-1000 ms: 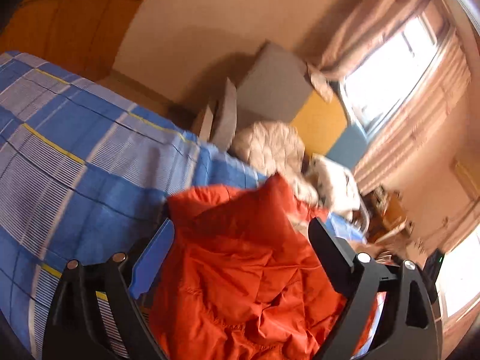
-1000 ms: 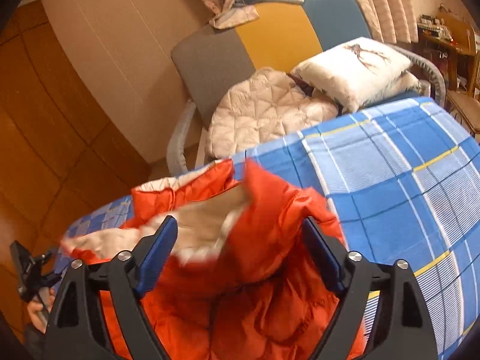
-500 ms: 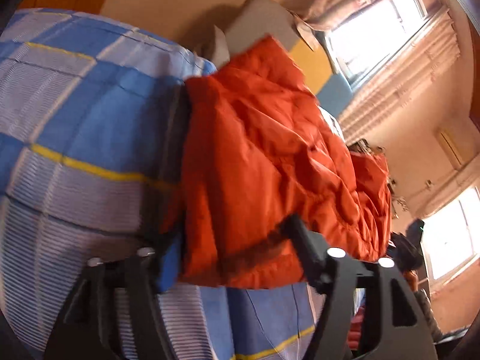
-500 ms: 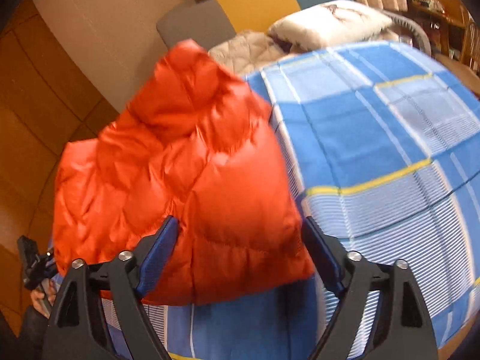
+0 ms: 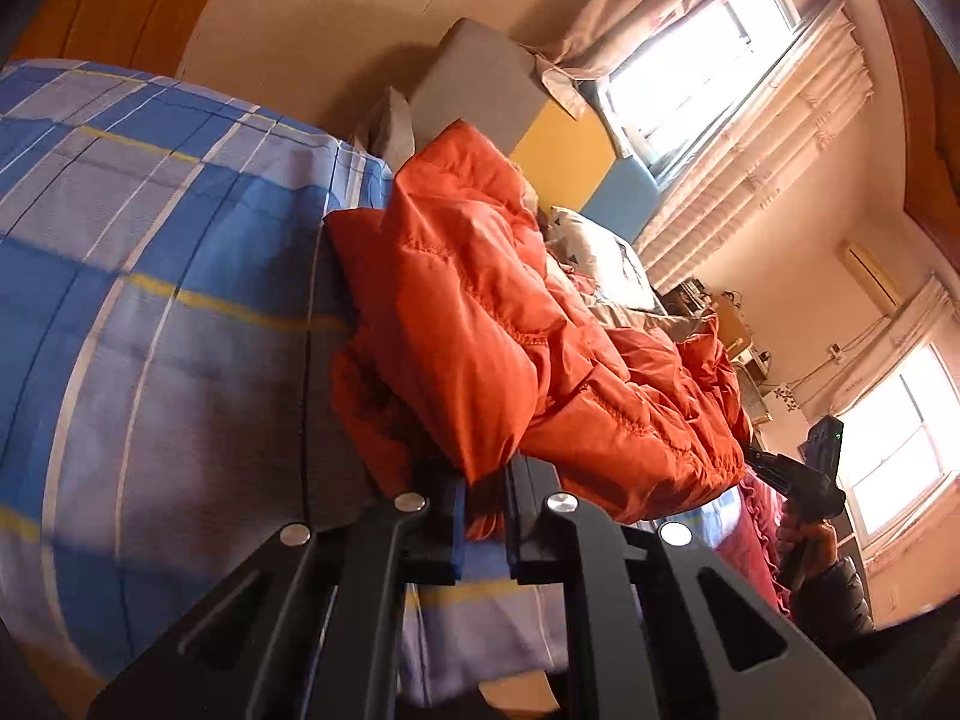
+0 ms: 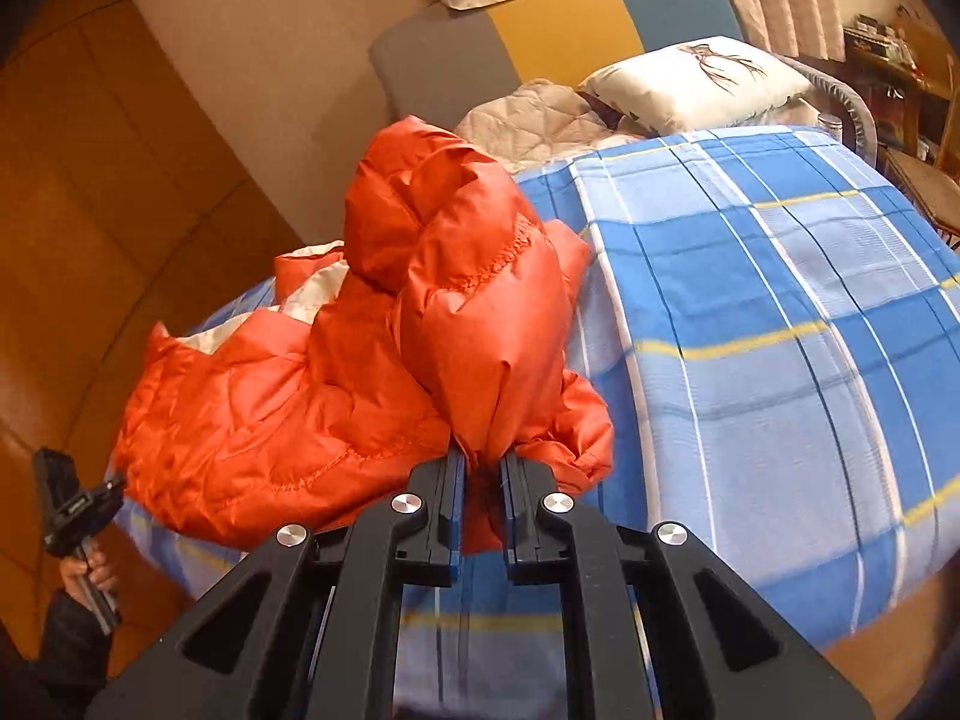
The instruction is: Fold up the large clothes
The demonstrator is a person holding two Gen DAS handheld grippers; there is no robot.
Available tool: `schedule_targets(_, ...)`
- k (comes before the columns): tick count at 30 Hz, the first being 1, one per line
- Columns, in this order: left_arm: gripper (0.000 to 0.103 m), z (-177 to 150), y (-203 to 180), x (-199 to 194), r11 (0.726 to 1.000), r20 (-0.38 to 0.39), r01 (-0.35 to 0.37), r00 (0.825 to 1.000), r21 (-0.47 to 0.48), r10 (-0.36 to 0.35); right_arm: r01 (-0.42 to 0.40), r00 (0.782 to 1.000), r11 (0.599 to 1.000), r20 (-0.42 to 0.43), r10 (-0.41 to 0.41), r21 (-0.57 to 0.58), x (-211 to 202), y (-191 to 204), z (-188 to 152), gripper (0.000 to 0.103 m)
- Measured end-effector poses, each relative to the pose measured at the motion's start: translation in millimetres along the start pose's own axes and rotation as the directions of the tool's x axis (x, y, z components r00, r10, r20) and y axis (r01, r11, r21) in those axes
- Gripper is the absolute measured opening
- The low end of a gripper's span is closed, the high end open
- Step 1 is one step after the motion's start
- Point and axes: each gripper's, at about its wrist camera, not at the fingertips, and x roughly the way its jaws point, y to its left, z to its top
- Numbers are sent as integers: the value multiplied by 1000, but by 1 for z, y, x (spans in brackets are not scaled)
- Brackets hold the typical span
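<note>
An orange puffer jacket lies bunched on a bed with a blue checked sheet. My left gripper is shut on a fold of the jacket's near edge. In the right wrist view the same jacket shows its pale lining at the back, and my right gripper is shut on another bunched fold of it at the near edge of the bed. The cloth between each pair of jaws hides the pads.
A white pillow and a beige quilted blanket lie at the head of the bed against a grey, yellow and blue headboard. The other gripper and the hand holding it show at the frame edges. Wooden wall panels stand left.
Both grippers were open around the jacket; both have now closed on folds of its near edge. The jacket has shifted and bunched up on the sheet.
</note>
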Motion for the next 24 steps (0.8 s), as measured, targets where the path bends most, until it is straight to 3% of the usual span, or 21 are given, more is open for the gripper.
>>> schedule_targets(5, 14, -38, -8, -27, 999, -32, -29, 999, 18, 30, 5, 998, 1000, -57, -6, -15, -27, -6, -45, 9)
schedule_targets(6, 23, -41, -10, -29, 998, -26, -52, 998, 25, 52, 11, 998, 1000, -65, -12, -22, -31, -6, -54, 10)
schedule_targets(7, 44, -42, -10, -34, 995, -14, -96, 995, 35, 96, 19, 997, 999, -68, -21, -31, -32, -6, -58, 12)
schedule_targets(8, 53, -42, -8, -35, 994, -5, -99, 995, 36, 99, 32, 997, 999, -69, -35, -38, -33, -6, -60, 14)
schedule_targets(9, 66, -39, -8, -39, 992, 20, -119, 993, 36, 118, 37, 997, 998, -68, -40, -42, -34, -6, -60, 21)
schedule_targets(10, 70, -35, -7, -41, 988, 44, -150, 988, 39, 149, 59, 997, 997, -55, -63, -59, -34, -5, -56, 38)
schedule_targets(11, 70, -26, -6, -41, 986, 54, -157, 987, 51, 154, 93, 995, 993, -38, -96, -73, -33, -3, -51, 49)
schedule_targets(12, 71, -19, -6, -41, 984, 63, -165, 985, 62, 161, 119, 993, 989, -15, -121, -84, -34, -1, -45, 68)
schedule_targets(16, 75, 6, -11, -28, 973, 70, -191, 980, 128, 184, 175, 984, 973, 54, -169, -148, -21, 8, -6, 79)
schedule_targets(23, 72, 40, -24, 19, 960, 7, -175, 984, 219, 178, 152, 988, 961, 11, -154, -232, 31, 21, 49, 79)
schedule_targets(24, 59, 42, -27, 24, 957, 0, -178, 983, 230, 183, 140, 989, 960, -4, -146, -243, 38, 23, 51, 67)
